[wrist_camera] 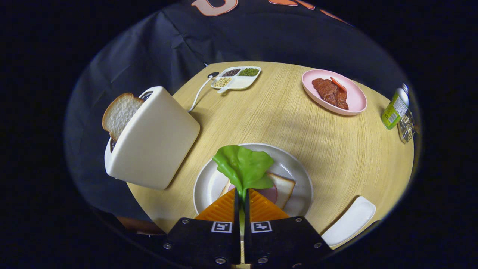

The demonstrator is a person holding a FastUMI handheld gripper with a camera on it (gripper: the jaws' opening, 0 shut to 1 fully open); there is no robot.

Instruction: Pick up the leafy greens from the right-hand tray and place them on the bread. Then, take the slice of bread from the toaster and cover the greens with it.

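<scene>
My gripper [242, 192] is shut on the stem of a green leaf [244, 166], which sticks out ahead of the fingertips. The leaf hangs over a white plate [298, 175] that carries a slice of bread [283, 186] with a pink round slice on top, partly hidden by the fingers. To the left of the plate stands a cream toaster [153, 138] with a slice of bread [119, 114] poking out of its slot.
A pink plate [354, 101] with red-brown meat slices lies at the far right. A divided white dish [236, 77] of beans sits at the table's back edge. A green bottle [395, 108] stands by the right edge, and a small white tray [349, 221] lies to the gripper's right.
</scene>
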